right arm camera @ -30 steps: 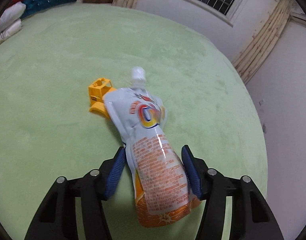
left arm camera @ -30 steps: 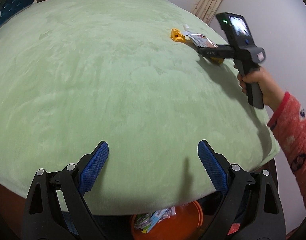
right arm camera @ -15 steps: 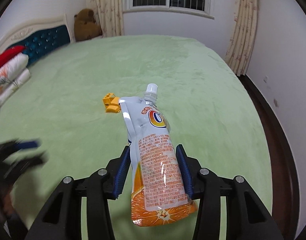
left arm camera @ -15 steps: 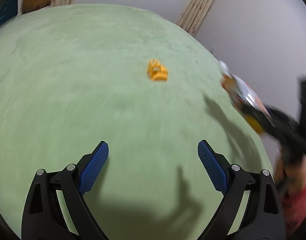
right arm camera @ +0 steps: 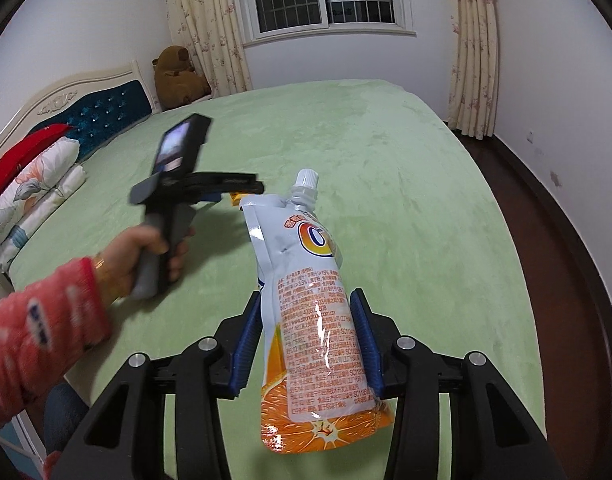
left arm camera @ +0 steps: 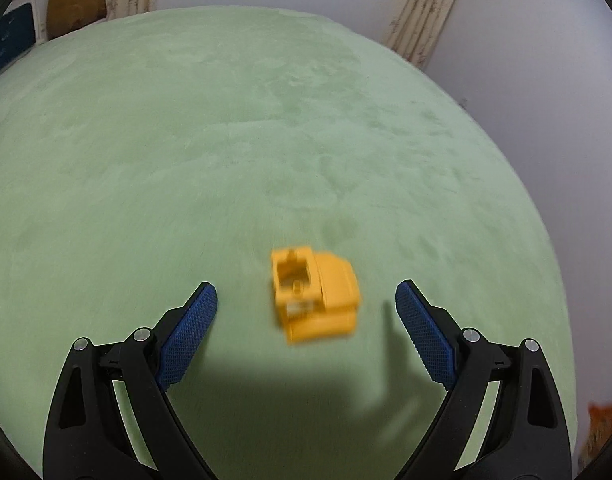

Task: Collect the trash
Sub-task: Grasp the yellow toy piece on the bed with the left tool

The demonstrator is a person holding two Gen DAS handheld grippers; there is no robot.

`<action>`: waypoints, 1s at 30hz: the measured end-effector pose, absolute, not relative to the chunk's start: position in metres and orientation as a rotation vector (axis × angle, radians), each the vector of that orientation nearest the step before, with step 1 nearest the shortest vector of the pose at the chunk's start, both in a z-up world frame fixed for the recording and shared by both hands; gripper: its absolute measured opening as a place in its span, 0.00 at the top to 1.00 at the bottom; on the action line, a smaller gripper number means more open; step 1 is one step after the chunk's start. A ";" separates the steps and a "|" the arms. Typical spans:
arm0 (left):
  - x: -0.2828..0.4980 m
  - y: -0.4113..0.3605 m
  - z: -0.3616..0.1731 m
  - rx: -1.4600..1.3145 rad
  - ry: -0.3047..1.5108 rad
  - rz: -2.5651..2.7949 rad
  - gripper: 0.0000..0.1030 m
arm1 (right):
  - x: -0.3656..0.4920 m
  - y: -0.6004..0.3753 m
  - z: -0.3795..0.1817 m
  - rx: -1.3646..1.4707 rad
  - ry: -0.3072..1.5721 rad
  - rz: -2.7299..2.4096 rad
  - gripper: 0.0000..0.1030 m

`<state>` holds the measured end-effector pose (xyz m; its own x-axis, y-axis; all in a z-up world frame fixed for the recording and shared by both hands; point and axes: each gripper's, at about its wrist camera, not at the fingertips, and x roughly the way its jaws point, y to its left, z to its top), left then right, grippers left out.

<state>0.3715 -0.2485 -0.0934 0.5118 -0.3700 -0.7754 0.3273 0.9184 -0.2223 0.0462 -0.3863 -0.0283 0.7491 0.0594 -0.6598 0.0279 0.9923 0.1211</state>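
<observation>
Above the green bedspread (left arm camera: 266,140), the left gripper (left arm camera: 306,296) hangs with jaws spread before a yellow toy block (left arm camera: 313,294); the right gripper (right arm camera: 307,336) clamps an orange juice pouch (right arm camera: 311,320).

- My left gripper (left arm camera: 306,300) is black with blue, dotted pads.
- The block (left arm camera: 313,294) is plain yellow-orange.
- The blanket (left arm camera: 226,140) is pale green.
- The pouch (right arm camera: 317,316) in my right gripper (right arm camera: 306,344) is white with orange print, an orange-slice picture at the bottom and a white cap.
- My sleeve (right arm camera: 38,324) is red with a small white and blue pattern.
- The curtains (right arm camera: 473,40) are cream, flowered.
- The teddy bear (right arm camera: 178,78) is brown.
</observation>
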 end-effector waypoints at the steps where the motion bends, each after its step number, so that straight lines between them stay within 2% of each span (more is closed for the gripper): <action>1: 0.374 -0.252 -0.095 -0.042 0.945 -0.410 0.14 | 0.044 -0.386 -0.028 0.123 0.722 0.015 0.57; 3: 0.377 -0.257 -0.098 -0.013 0.936 -0.383 0.16 | 0.041 -0.385 -0.027 0.113 0.718 0.017 0.57; 5: 0.375 -0.259 -0.100 0.020 0.930 -0.363 0.32 | 0.038 -0.385 -0.027 0.122 0.716 0.027 0.57; 7: 0.372 -0.257 -0.100 0.032 0.923 -0.347 0.59 | 0.038 -0.384 -0.028 0.129 0.714 0.031 0.57; 8: 0.371 -0.255 -0.099 0.031 0.921 -0.348 0.62 | 0.037 -0.384 -0.028 0.134 0.712 0.034 0.57; 14: 0.355 -0.248 -0.089 0.089 0.884 -0.346 0.63 | 0.032 -0.383 -0.026 0.150 0.703 0.045 0.58; 22: 0.297 -0.213 -0.066 0.158 0.853 -0.356 0.63 | 0.015 -0.369 -0.025 0.138 0.710 0.068 0.58; 30: 0.179 -0.165 -0.048 0.208 0.844 -0.434 0.63 | -0.022 -0.337 -0.027 0.111 0.755 0.143 0.58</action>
<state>0.1789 -0.1647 -0.0480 0.5841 -0.2882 -0.7588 0.4503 0.8928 0.0075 -0.0220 -0.3367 -0.0273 0.7195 0.1687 -0.6737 -0.0889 0.9844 0.1516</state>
